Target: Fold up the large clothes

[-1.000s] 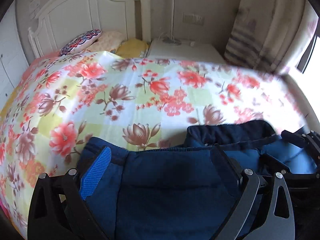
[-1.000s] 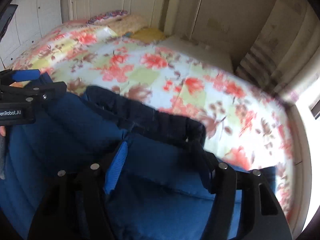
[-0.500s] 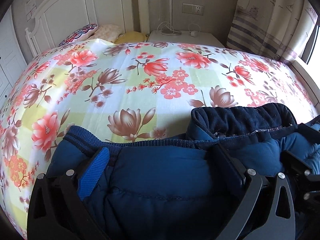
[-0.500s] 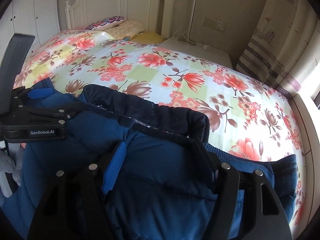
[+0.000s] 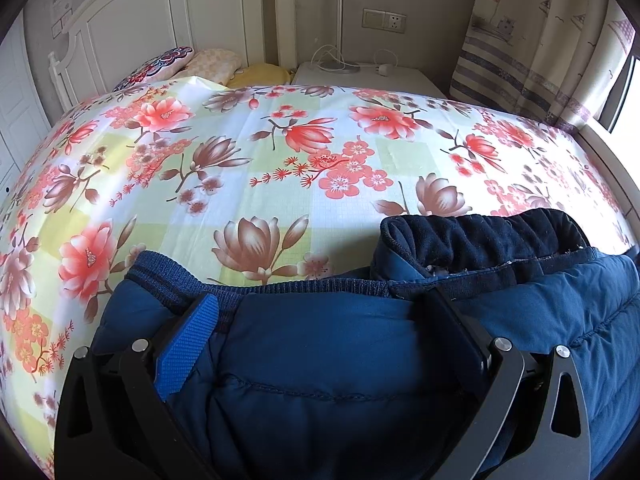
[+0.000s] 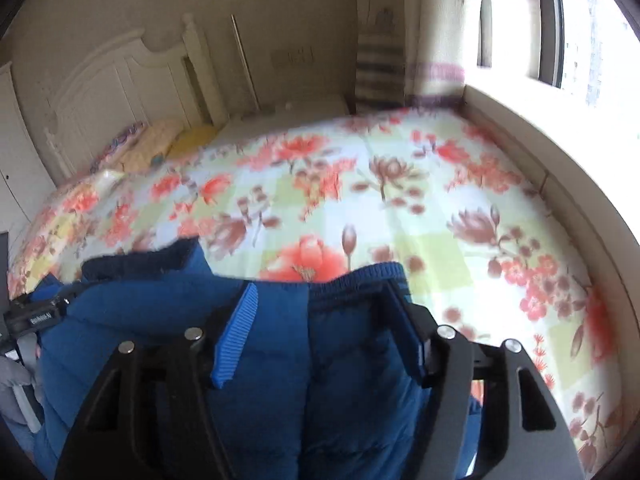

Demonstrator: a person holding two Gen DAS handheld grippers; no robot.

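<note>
A padded blue jacket (image 5: 320,360) lies bunched at the near edge of the bed, its dark fleece collar (image 5: 480,236) up on the right and its ribbed hem (image 5: 280,288) facing the headboard. My left gripper (image 5: 320,304) stands open, its fingers wide apart and pressed down on the jacket, whose fabric runs on past both of them. In the right wrist view, which is blurred, my right gripper (image 6: 322,292) is open over the jacket (image 6: 340,360) near the end of the ribbed hem (image 6: 360,276). The left gripper (image 6: 36,316) shows at the far left there.
The bed carries a floral sheet (image 5: 280,160), bare beyond the jacket. Behind it are a white headboard (image 5: 180,20), pillows (image 5: 216,64) and a white nightstand (image 5: 360,76). A striped curtain (image 5: 540,60) hangs at the right. A wooden ledge (image 6: 540,160) runs along the bed under the window.
My right gripper has swept to the right along the jacket, from the collar to the ribbed hem's end, and rolled. The left gripper sank slightly early on, then kept still.
</note>
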